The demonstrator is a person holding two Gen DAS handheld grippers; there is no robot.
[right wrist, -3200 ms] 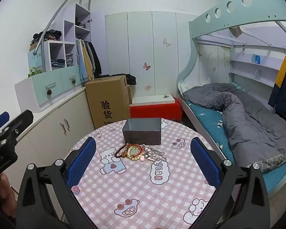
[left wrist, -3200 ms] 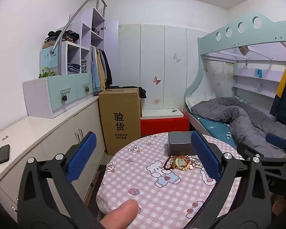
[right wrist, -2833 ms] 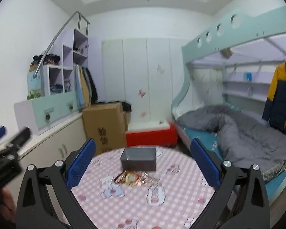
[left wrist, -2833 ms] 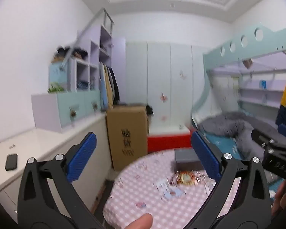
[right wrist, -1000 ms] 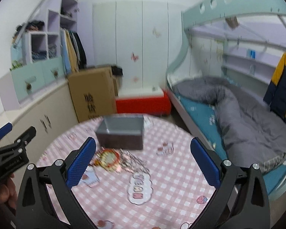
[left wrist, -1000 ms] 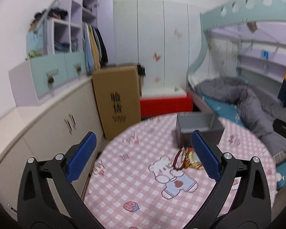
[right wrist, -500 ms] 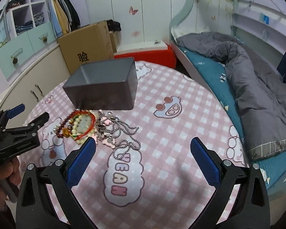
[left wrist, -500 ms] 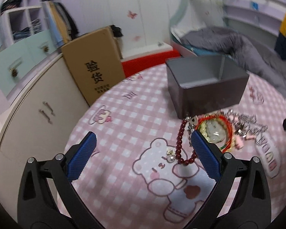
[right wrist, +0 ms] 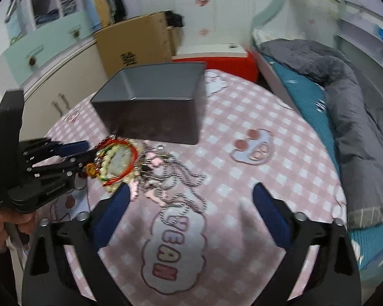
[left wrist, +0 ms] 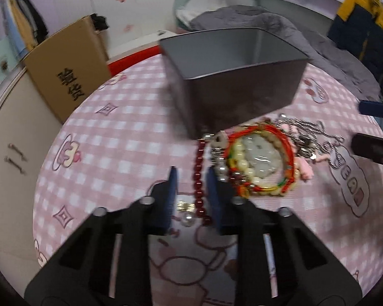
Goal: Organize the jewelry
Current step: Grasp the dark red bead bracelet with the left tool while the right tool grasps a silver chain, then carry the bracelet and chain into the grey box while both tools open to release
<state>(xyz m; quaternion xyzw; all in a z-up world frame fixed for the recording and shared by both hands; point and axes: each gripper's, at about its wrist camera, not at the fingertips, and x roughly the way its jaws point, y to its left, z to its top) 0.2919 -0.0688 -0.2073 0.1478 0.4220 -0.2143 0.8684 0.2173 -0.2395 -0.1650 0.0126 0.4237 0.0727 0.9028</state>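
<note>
A pile of jewelry lies on the pink checked tablecloth [left wrist: 109,132] in front of an open grey box [left wrist: 232,76]. My left gripper [left wrist: 191,178] has its blue fingers narrowed around a dark red bead bracelet [left wrist: 198,176], with small gaps still showing. Beside it lie a red-and-yellow cord bracelet with pale beads [left wrist: 260,163] and silver chains [left wrist: 306,137]. In the right wrist view, my right gripper [right wrist: 191,201] is open and empty above the silver chains [right wrist: 176,178], near the box [right wrist: 155,102]. The left gripper [right wrist: 71,153] shows there at the pile's left edge.
The round table stands between a cardboard carton [left wrist: 69,68] and white cabinets [right wrist: 63,76] on the left and a bed with a grey duvet [right wrist: 344,97] on the right. A red bench [right wrist: 217,61] is behind the table.
Both grippers have dropped close to the table. My left gripper has narrowed from wide open to around the red bead bracelet. The right gripper stays open.
</note>
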